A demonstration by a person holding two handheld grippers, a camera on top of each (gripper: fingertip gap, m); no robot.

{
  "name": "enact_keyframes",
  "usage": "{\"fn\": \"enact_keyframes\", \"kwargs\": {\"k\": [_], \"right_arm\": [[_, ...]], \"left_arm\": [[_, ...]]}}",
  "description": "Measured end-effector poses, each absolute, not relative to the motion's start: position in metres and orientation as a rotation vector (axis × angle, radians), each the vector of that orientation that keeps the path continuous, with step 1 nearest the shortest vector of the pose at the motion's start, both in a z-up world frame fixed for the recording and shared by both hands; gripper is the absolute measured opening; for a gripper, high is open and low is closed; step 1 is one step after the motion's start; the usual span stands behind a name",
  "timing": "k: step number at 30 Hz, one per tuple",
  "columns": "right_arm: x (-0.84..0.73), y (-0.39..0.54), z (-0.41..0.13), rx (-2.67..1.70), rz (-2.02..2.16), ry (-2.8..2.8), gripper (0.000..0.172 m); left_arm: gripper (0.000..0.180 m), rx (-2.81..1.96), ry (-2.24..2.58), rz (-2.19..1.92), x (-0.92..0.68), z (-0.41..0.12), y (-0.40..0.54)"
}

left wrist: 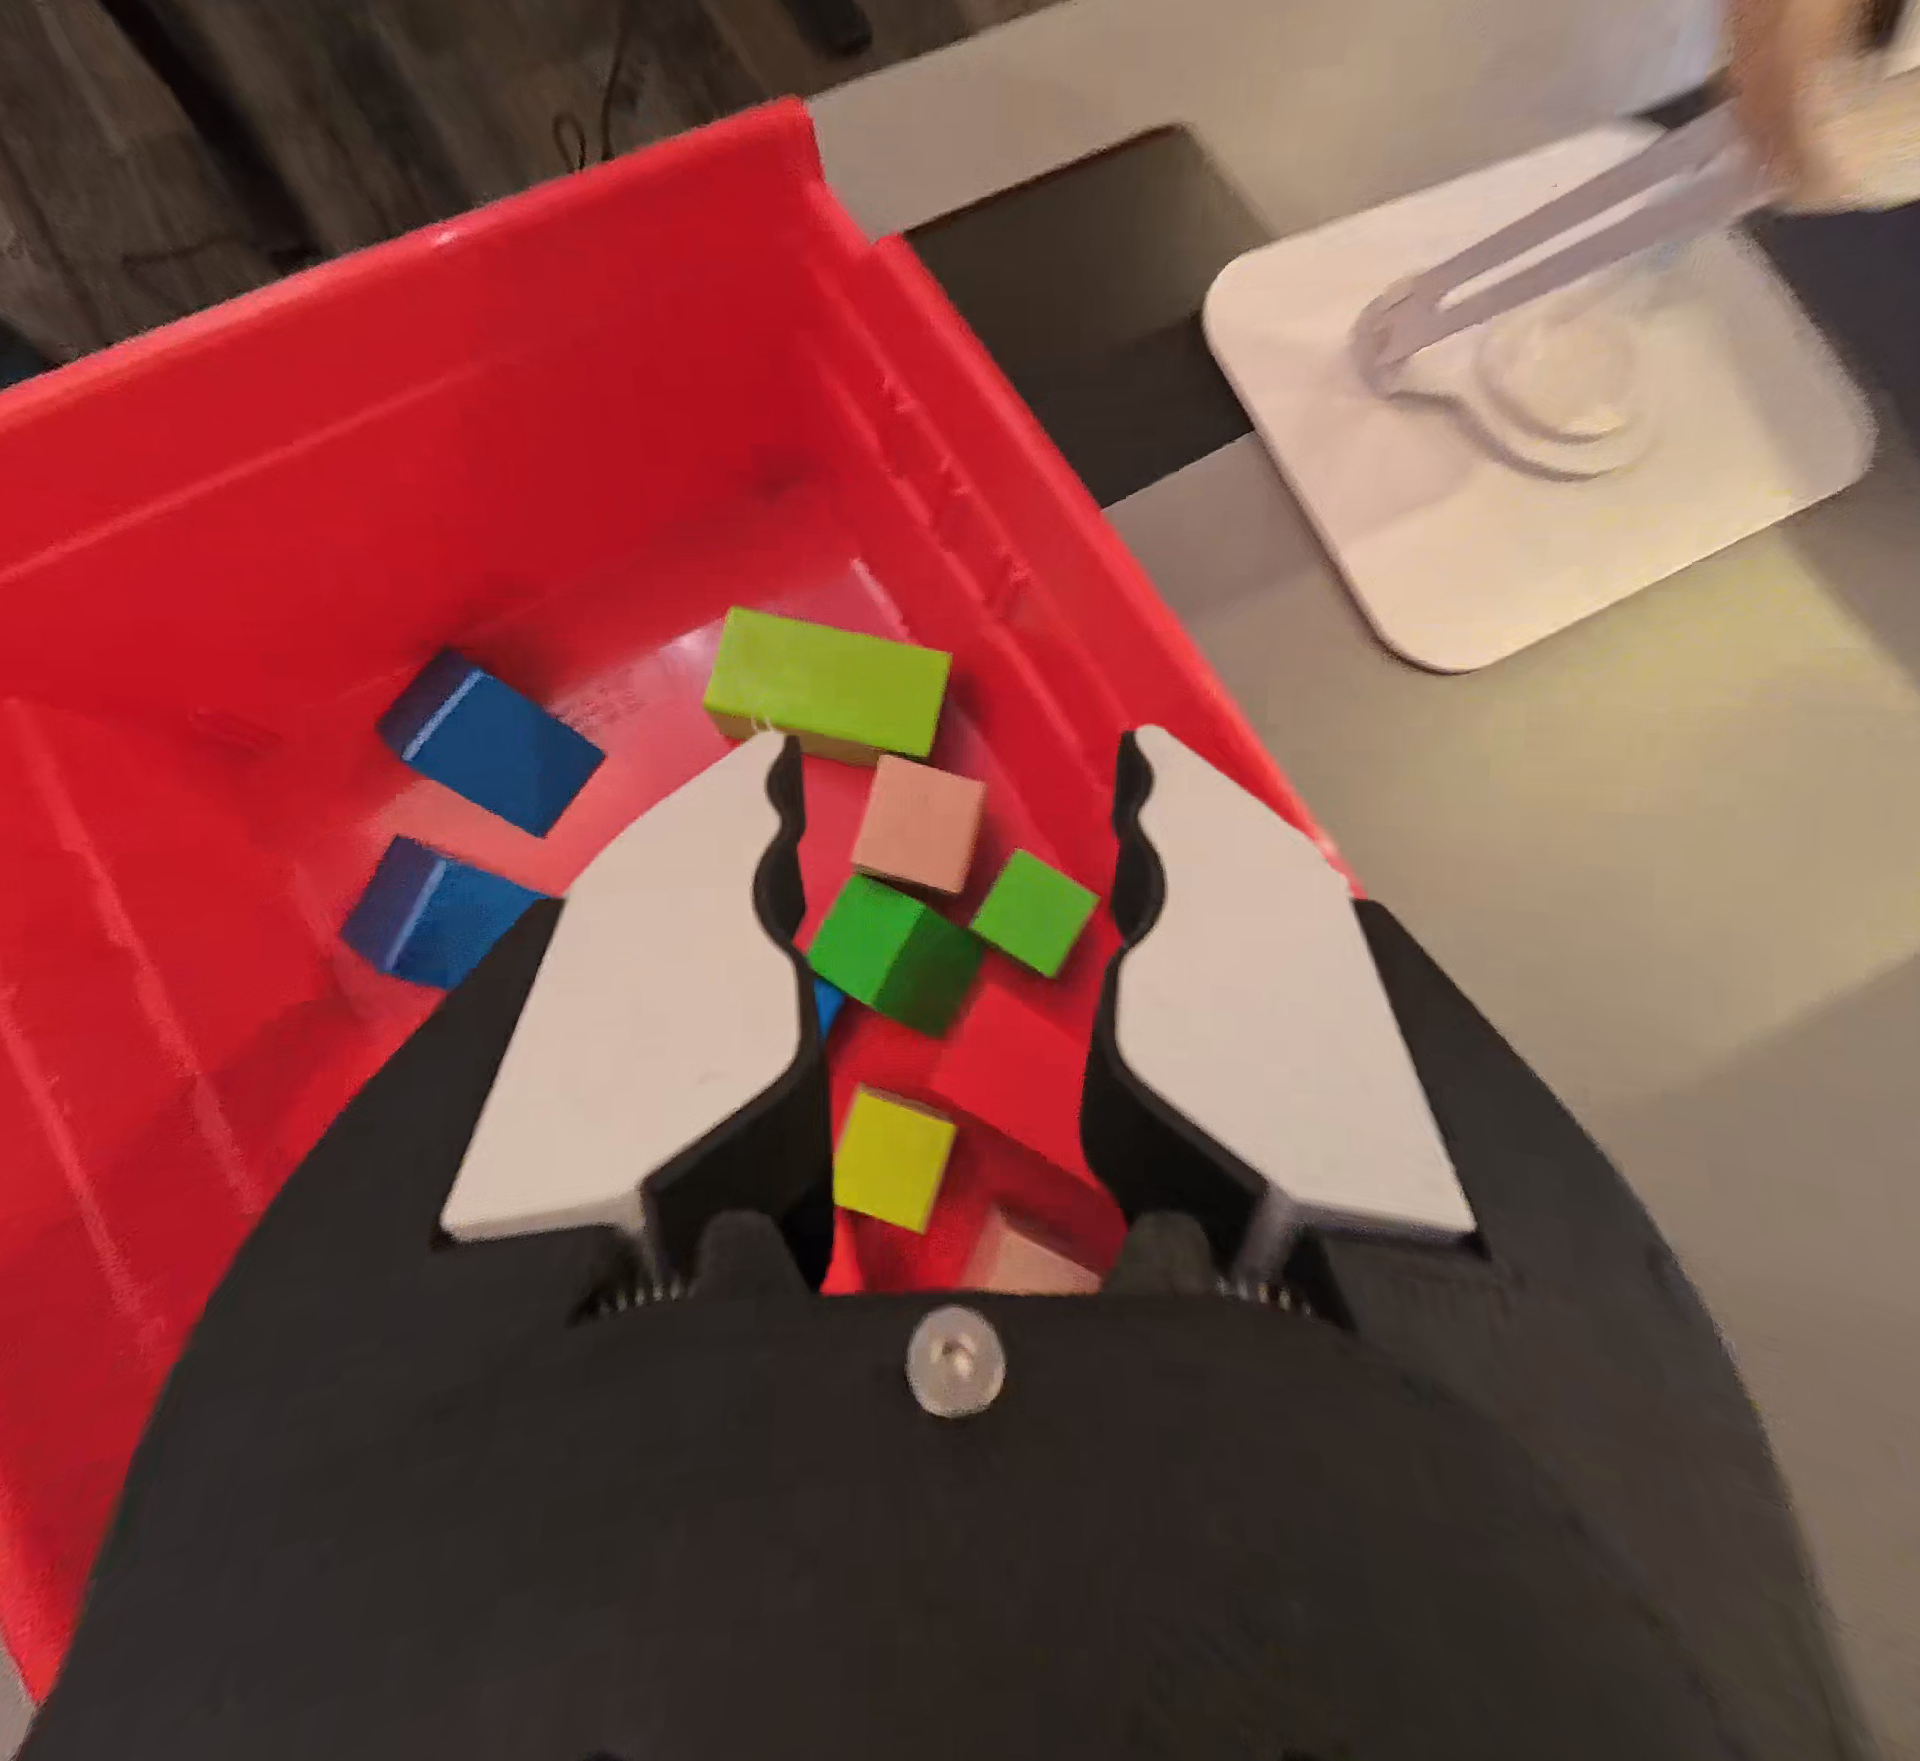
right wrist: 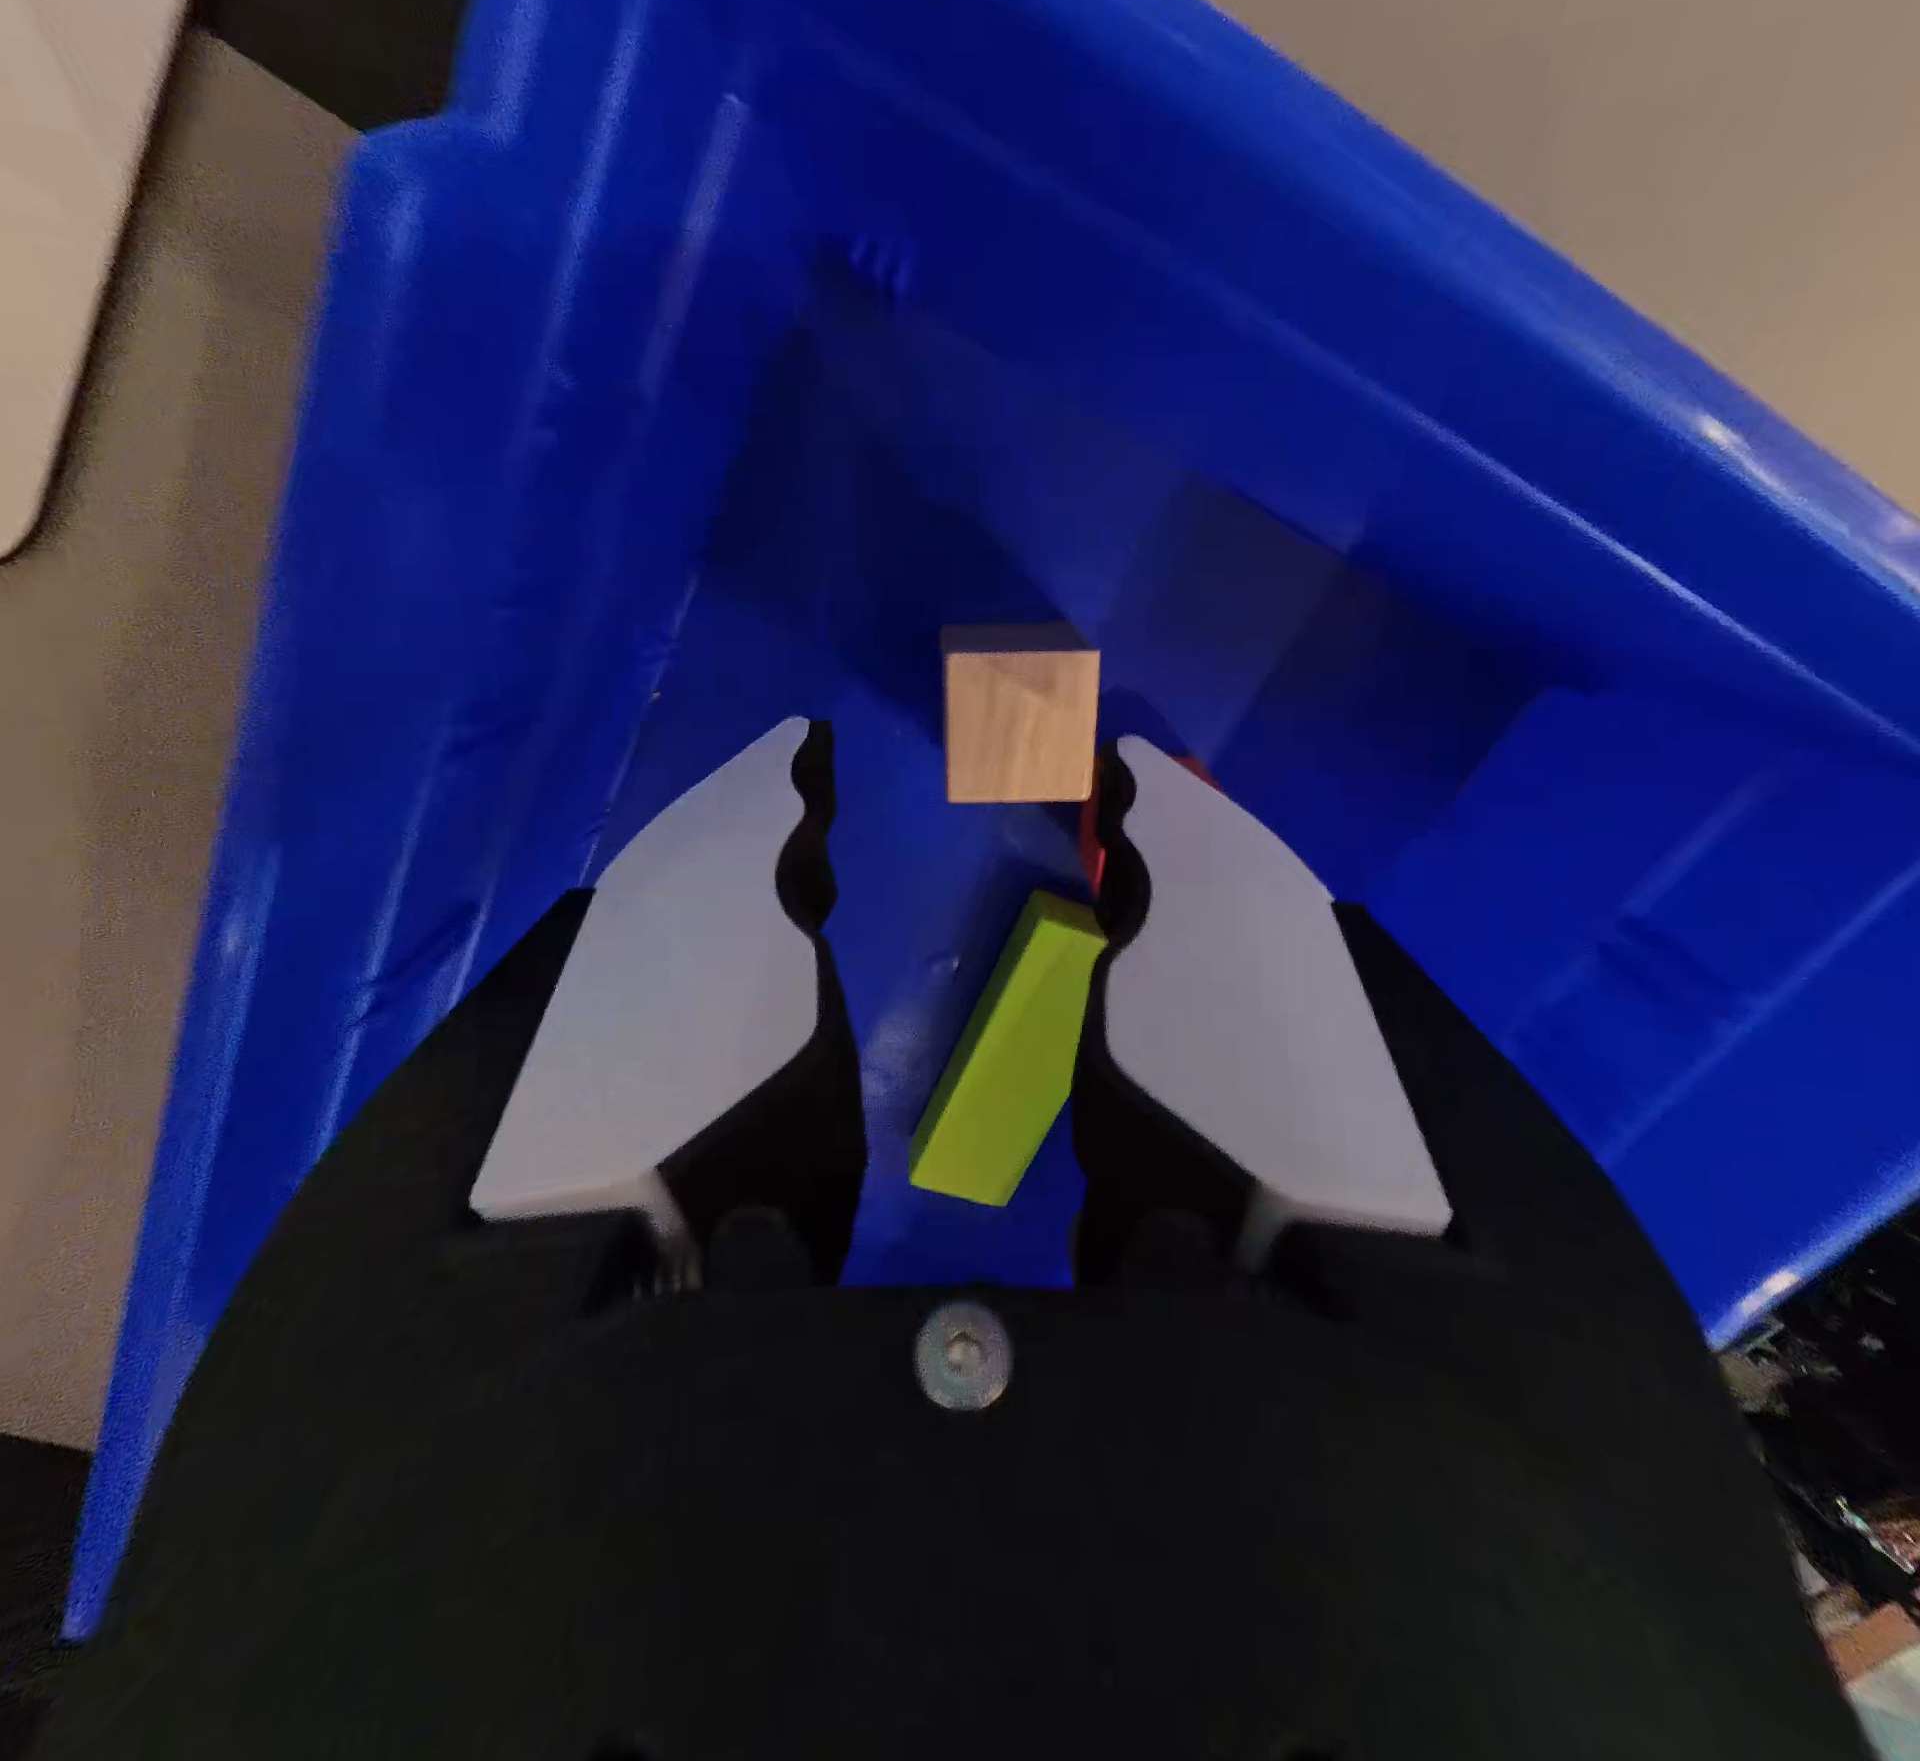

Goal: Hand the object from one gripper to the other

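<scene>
**A:** Is there any writing or a brand to read?

**B:** Only faint raised moulding on the floor of the red bin [left wrist: 436,381], too blurred to make out. Nothing else carries lettering.

**A:** What does the left gripper's camera show?

**B:** The left gripper [left wrist: 956,755] hangs over the red bin with its jaws wide apart and nothing between the pads. Below it, loose blocks lie on the bin floor: a long lime block [left wrist: 828,685], a pink cube [left wrist: 920,823], a dark green cube [left wrist: 894,953], a light green cube [left wrist: 1034,911], a yellow cube [left wrist: 891,1158] and two blue blocks [left wrist: 488,755] on the left. Beside the bin, on the grey table [left wrist: 1558,880], stands a white stand base [left wrist: 1538,464] with a blurred metal arm.

**A:** And the right one?

**B:** The right gripper [right wrist: 966,745] points into a blue bin [right wrist: 1247,309], jaws open. A plain wooden cube [right wrist: 1021,724] lies ahead of the fingertips, just beside the right one, unclamped. A lime bar [right wrist: 1006,1046] lies tilted on the bin floor between the fingers, with a clear gap to the left pad. A sliver of something red [right wrist: 1091,838] shows by the right finger, mostly hidden.

**A:** So where is the object to hand over?

**B:** In neither gripper; all the blocks lie in the bins.
</scene>
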State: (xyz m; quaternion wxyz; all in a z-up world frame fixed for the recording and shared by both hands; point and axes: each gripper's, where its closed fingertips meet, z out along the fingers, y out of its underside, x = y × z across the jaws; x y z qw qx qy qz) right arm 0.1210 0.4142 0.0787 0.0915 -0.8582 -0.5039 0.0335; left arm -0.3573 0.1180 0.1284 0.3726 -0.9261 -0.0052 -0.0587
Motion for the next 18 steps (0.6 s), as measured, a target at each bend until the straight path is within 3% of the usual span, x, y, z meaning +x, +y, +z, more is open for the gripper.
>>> {"fn": "enact_keyframes", "kwargs": {"k": [8,13,18], "right_arm": [[0.127,0.39,0.119,-2.407,0.137,-1.46,0.04],[0.13,0.38,0.13,-2.364,0.146,-1.463,0.038],[0.115,0.364,0.166,-2.223,0.237,-1.417,0.036]], "left_arm": [[0.083,-2.66,0.259,0.008,-0.378,0.068,0.145],[0.069,-2.791,0.348,0.032,-0.386,0.041,0.143],[0.069,-2.672,0.277,-0.009,-0.39,0.059,0.147]]}}
